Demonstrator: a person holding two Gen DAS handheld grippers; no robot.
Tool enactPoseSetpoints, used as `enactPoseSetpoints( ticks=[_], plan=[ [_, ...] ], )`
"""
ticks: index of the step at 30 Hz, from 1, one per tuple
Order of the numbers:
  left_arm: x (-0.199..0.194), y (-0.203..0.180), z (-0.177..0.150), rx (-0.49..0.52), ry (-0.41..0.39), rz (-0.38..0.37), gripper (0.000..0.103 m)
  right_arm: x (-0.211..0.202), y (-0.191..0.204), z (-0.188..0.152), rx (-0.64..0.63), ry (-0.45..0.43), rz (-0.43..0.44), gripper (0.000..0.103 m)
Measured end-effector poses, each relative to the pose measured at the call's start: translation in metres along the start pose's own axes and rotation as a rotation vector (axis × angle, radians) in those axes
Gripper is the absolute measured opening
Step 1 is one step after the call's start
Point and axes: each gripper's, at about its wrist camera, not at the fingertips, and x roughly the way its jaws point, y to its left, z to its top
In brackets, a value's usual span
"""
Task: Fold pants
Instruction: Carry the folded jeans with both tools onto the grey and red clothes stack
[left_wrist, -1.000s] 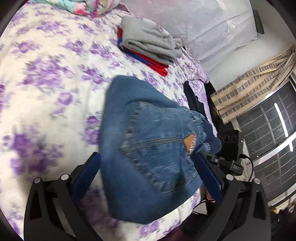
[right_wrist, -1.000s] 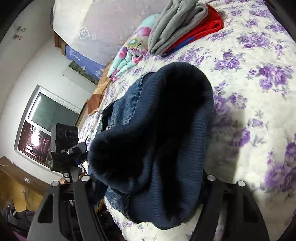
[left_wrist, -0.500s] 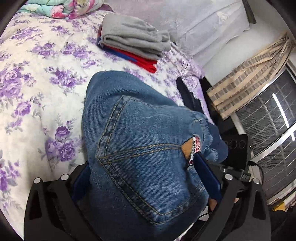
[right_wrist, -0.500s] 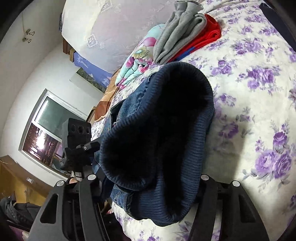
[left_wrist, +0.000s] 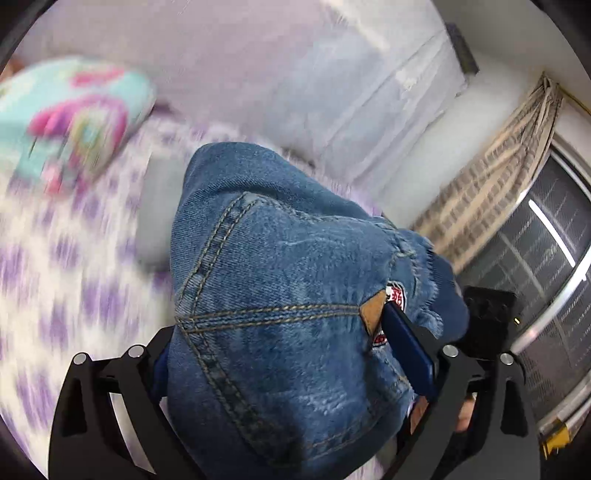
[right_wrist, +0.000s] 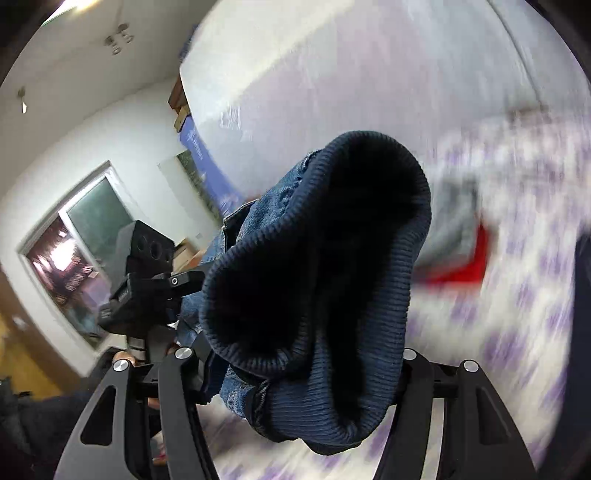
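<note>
Pants (left_wrist: 280, 317): blue denim jeans, bunched and held up above the bed between both grippers, filling the middle of each view.
Left gripper (left_wrist: 291, 373): jaws set wide and clamped on the folded denim; a back pocket with tan stitching and a small leather tag faces the camera, and the blue pad on the right jaw presses against the tag edge.
Right gripper (right_wrist: 295, 376): jaws clamped on the dark ribbed waistband (right_wrist: 325, 266), which bulges up and forward in a thick roll, with a strip of denim showing on its left side.
Bed (left_wrist: 66, 266): white cover with purple flowers, badly blurred, lying under and behind the jeans.
Pillow (left_wrist: 74, 118): turquoise with pink flowers, at the far left of the bed in the left view.
Clothes stack (right_wrist: 461, 254): grey over red, smeared by blur, on the bed to the right of the waistband.
Curtain (left_wrist: 498, 184): beige striped, bunched beside a window with a grid pattern at the right edge.
Other gripper's camera block (right_wrist: 147, 273): black, seen in the right view just left of the jeans.
</note>
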Motion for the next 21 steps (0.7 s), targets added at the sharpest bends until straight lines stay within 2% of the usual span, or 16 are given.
enactPoseSetpoints(
  ticks=[3,5,7,9,10,11,12,13,14,17,19,21],
  plan=[
    [0.036,0.008,0.067,-0.004,-0.059,-0.007,0.094,0.023,-0.017,0.061,-0.046,-0.067,-0.088,0.066],
    [0.063,0.025,0.097,-0.025,-0.081,0.001,0.094,0.050,-0.031,0.087,-0.086,-0.108,-0.174,0.070],
    [0.106,0.054,0.118,-0.065,-0.065,0.038,0.094,0.093,-0.057,0.104,-0.119,-0.127,-0.284,0.084],
    [0.151,0.098,0.122,-0.147,-0.014,0.108,0.094,0.148,-0.102,0.107,-0.059,-0.063,-0.400,0.096],
    [0.180,0.132,0.117,-0.217,0.053,0.176,0.094,0.171,-0.124,0.102,-0.016,-0.001,-0.443,0.096],
    [0.197,0.154,0.109,-0.267,0.100,0.214,0.094,0.194,-0.146,0.096,0.028,0.081,-0.466,0.096],
    [0.207,0.170,0.103,-0.304,0.123,0.230,0.095,0.209,-0.166,0.085,0.084,0.111,-0.445,0.100],
    [0.207,0.180,0.098,-0.337,0.102,0.189,0.099,0.208,-0.171,0.082,0.107,0.068,-0.396,0.100],
    [0.203,0.180,0.098,-0.335,0.082,0.151,0.099,0.204,-0.170,0.080,0.103,0.034,-0.369,0.100],
    [0.196,0.172,0.103,-0.305,0.096,0.121,0.099,0.183,-0.161,0.084,0.069,-0.034,-0.366,0.100],
    [0.187,0.167,0.105,-0.325,0.101,0.120,0.098,0.153,-0.151,0.086,0.065,-0.114,-0.370,0.100],
    [0.174,0.161,0.105,-0.335,0.104,0.142,0.098,0.125,-0.139,0.087,0.066,-0.149,-0.361,0.100]
  ],
)
